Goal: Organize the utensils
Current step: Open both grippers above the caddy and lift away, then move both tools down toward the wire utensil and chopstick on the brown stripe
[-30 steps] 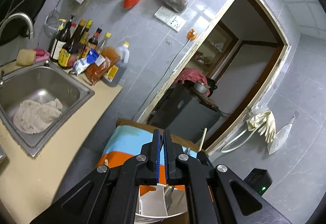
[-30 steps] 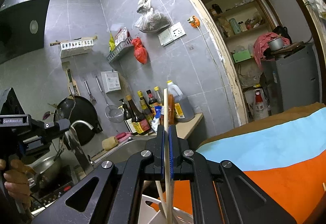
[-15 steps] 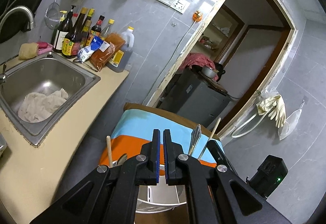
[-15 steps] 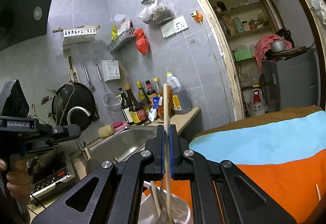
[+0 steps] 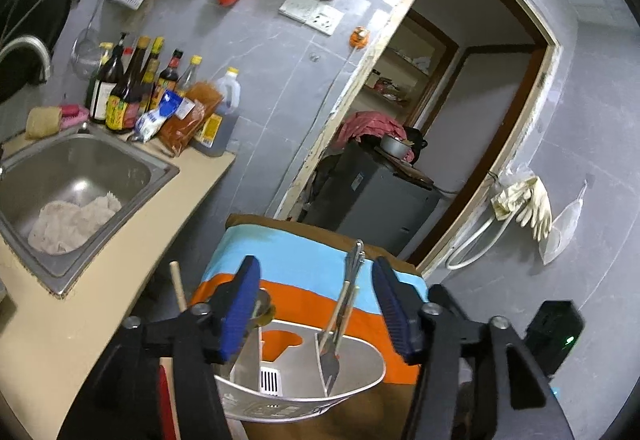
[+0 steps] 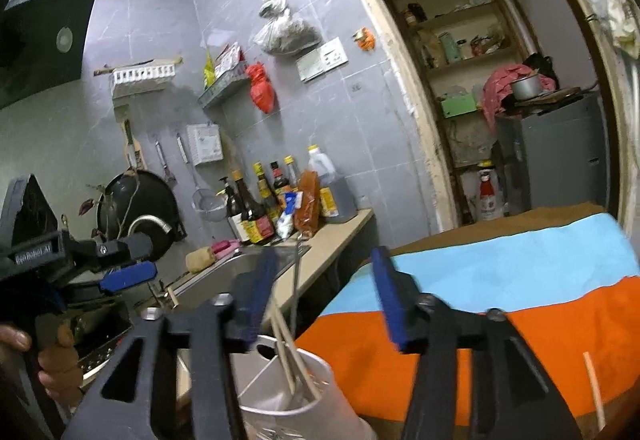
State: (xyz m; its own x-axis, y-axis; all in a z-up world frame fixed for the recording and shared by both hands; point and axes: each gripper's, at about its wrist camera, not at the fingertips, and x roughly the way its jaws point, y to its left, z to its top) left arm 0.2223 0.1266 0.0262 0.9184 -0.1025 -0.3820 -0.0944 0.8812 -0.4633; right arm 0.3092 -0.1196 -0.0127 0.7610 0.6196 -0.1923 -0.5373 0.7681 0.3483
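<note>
White plastic, the holder [image 5: 304, 388] sits low centre in the left view, a metal utensil [image 5: 344, 304] standing in it. The left gripper [image 5: 316, 304] and right gripper [image 6: 324, 300] have both just been opening; their blue pads stand well apart, pressing nothing. Chopsticks [image 6: 290, 356] lean loose in the holder [image 6: 320, 396], lower centre.

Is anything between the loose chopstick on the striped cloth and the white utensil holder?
Nothing visible: the chopstick lies alone on the orange band of the striped cloth, and only bare cloth separates it from the utensil holder.
</note>
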